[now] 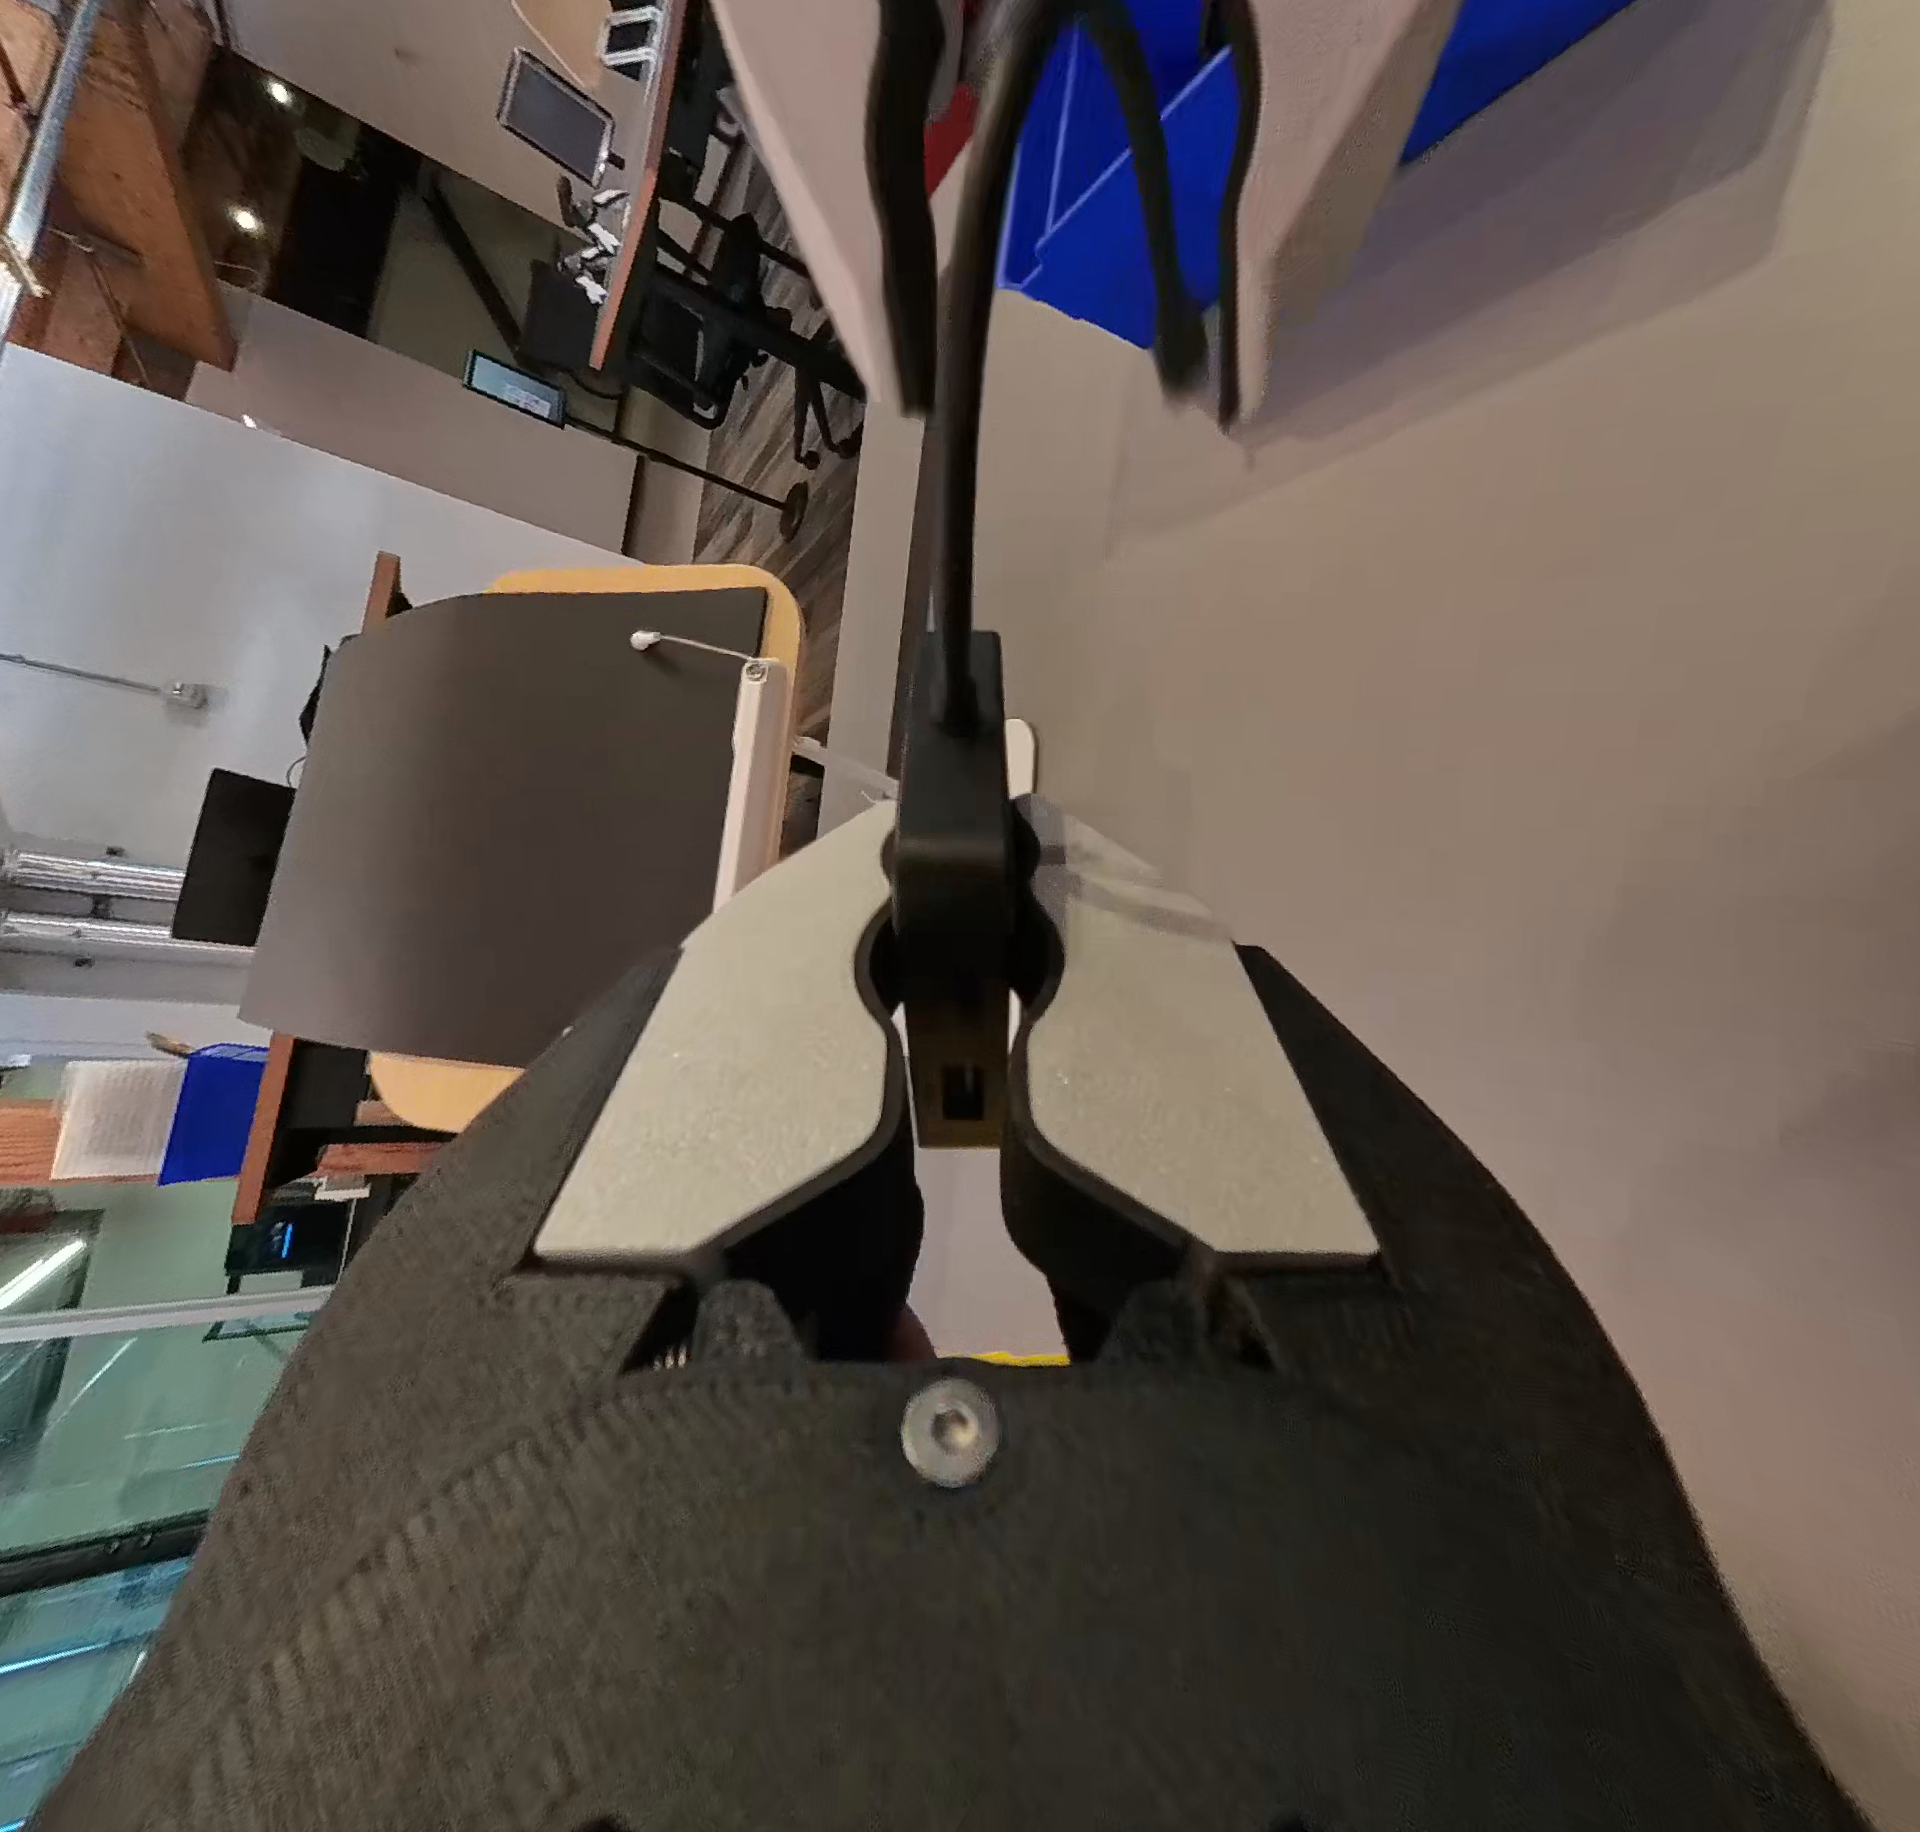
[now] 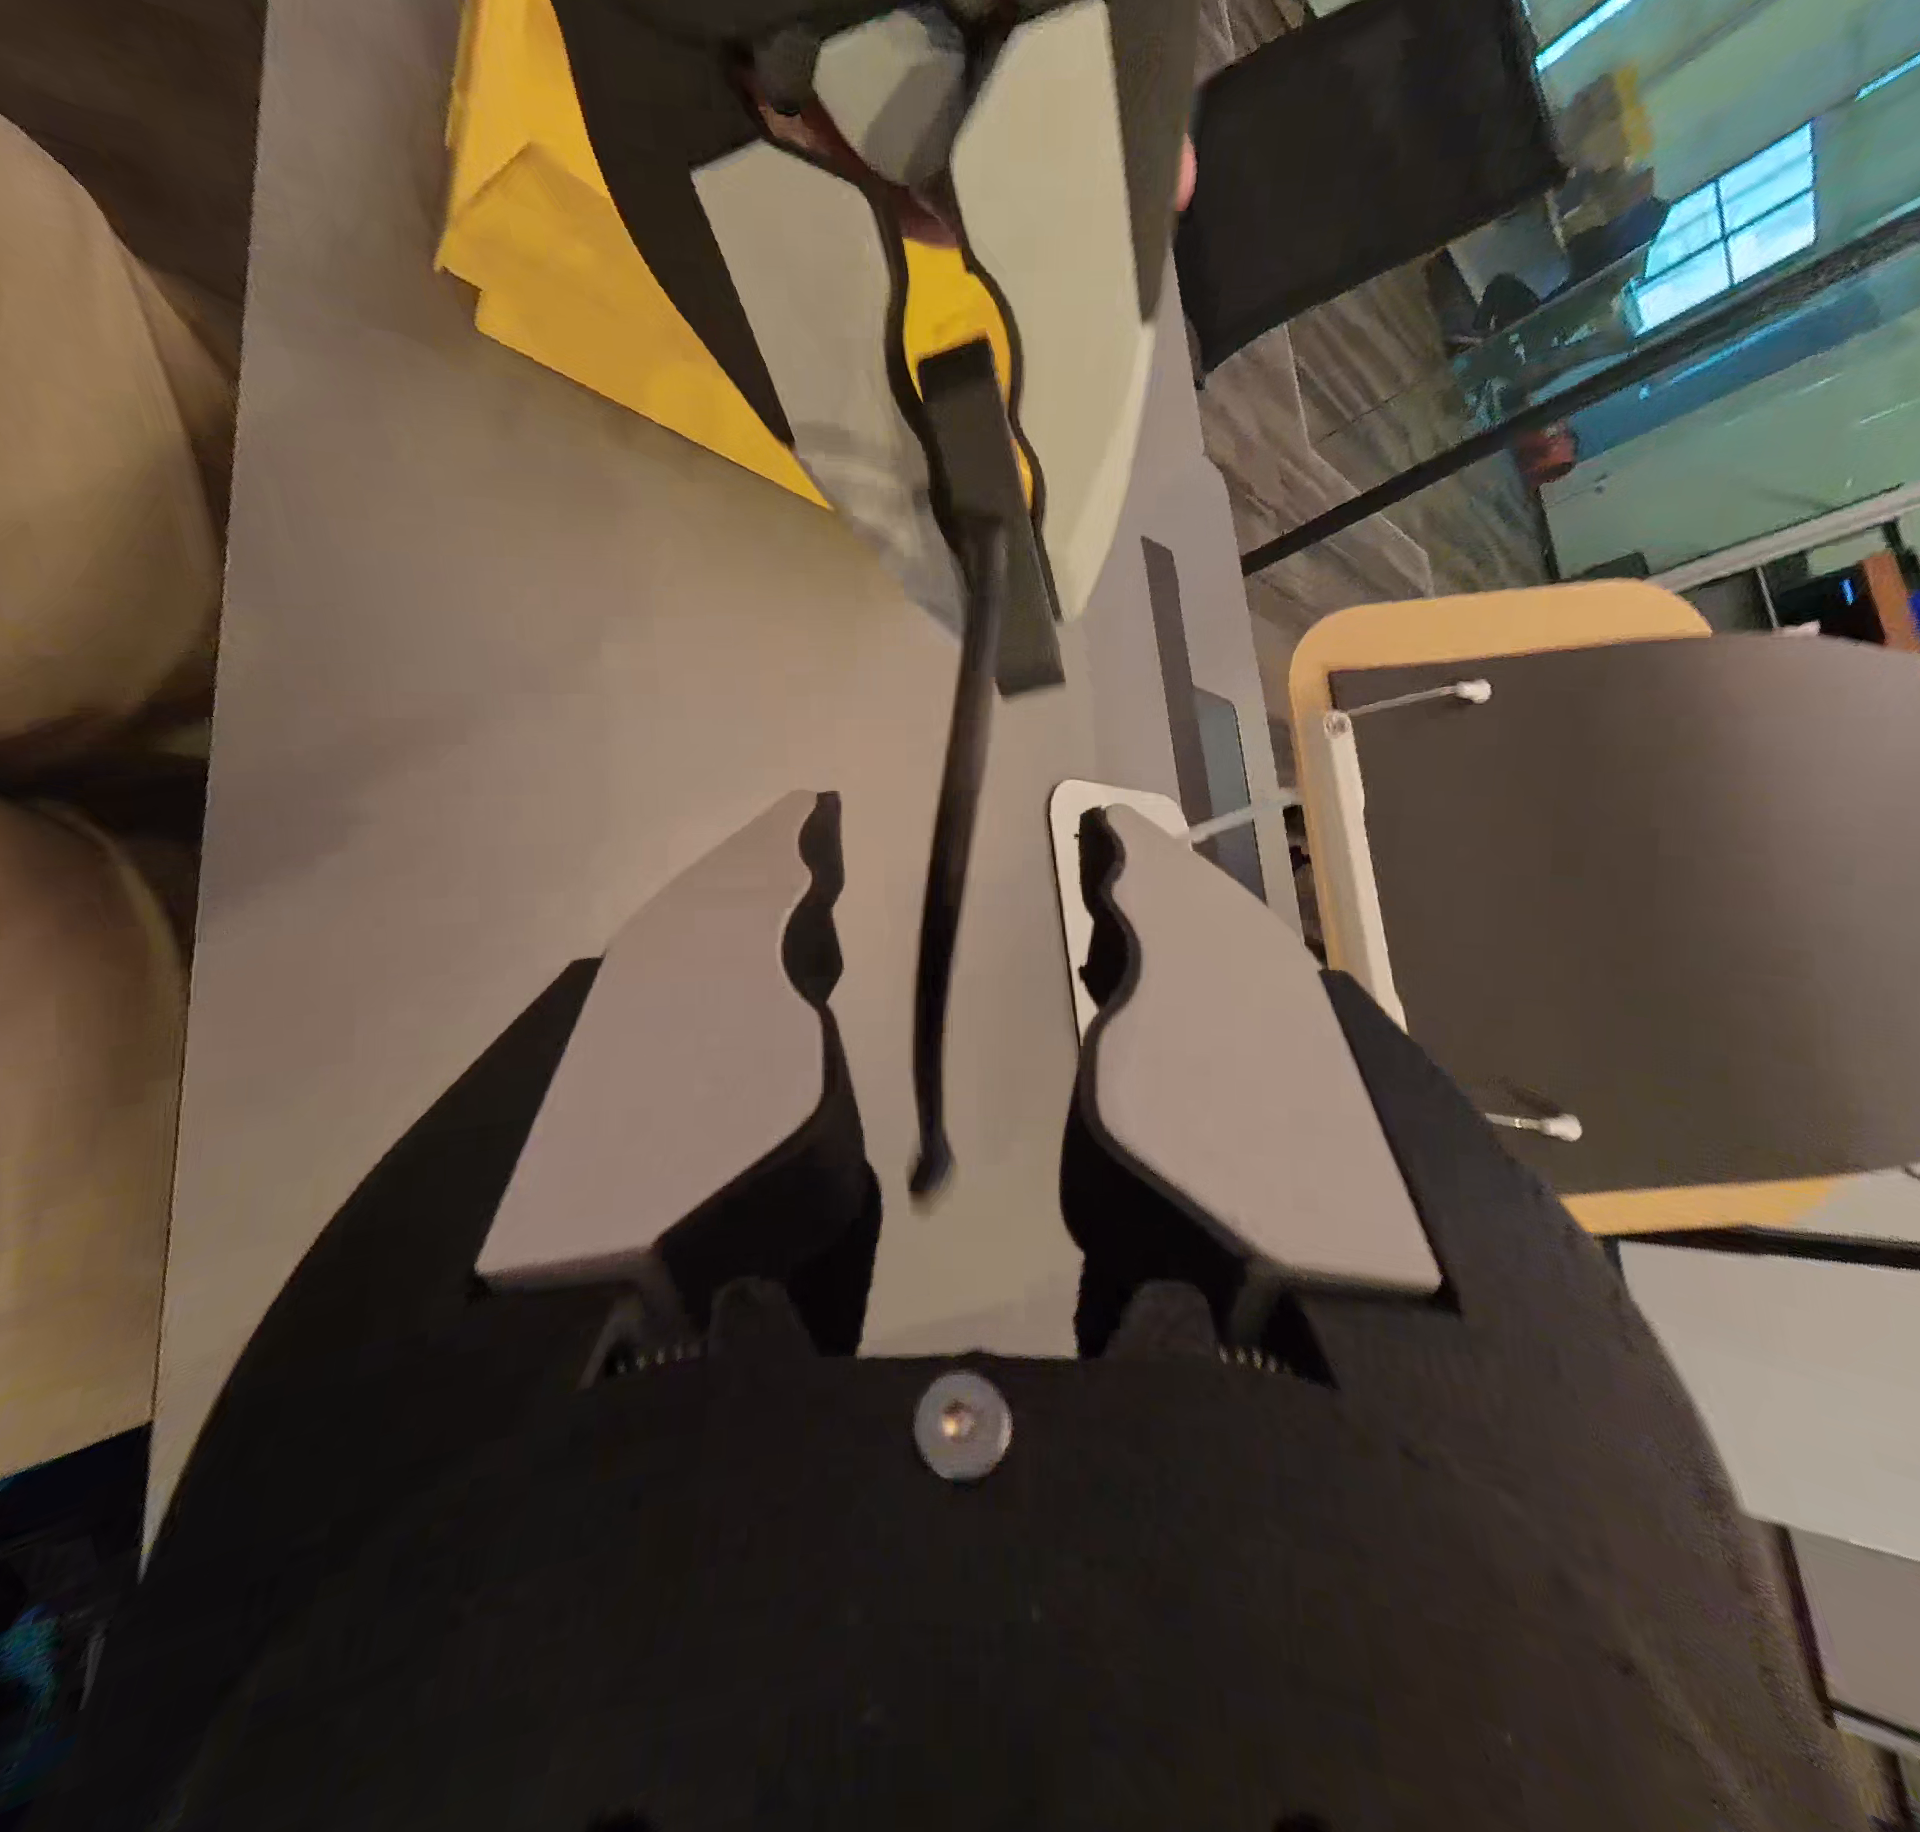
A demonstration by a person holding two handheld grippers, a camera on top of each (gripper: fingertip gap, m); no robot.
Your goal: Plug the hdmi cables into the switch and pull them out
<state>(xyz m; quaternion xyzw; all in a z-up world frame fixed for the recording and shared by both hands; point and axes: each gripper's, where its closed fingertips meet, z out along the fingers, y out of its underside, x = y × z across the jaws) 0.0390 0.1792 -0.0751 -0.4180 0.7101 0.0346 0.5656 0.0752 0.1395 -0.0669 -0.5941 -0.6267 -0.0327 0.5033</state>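
Note:
My left gripper (image 1: 951, 826) is shut on a small black HDMI switch (image 1: 951, 847) and holds it above the grey table (image 1: 1455, 847). An empty port (image 1: 961, 1096) shows on the switch's near end. A black cable (image 1: 961, 432) leaves its far end and runs between the fingers of my right gripper (image 1: 1065, 406). In the right wrist view my right gripper (image 2: 956, 816) is open, with the cable (image 2: 951, 899) passing loose between its fingers without touching them. Beyond it the left gripper (image 2: 966, 411) holds the switch (image 2: 987, 494).
Blue bins (image 1: 1122, 172) stand on the table behind the right gripper. A yellow packet (image 2: 582, 255) lies on the table behind the left gripper. A black-backed chair (image 2: 1662, 899) stands past the table edge. A person's tan-clad legs (image 2: 83, 432) are at the table's other side. The grippers' ends are close to 6 cm from one another.

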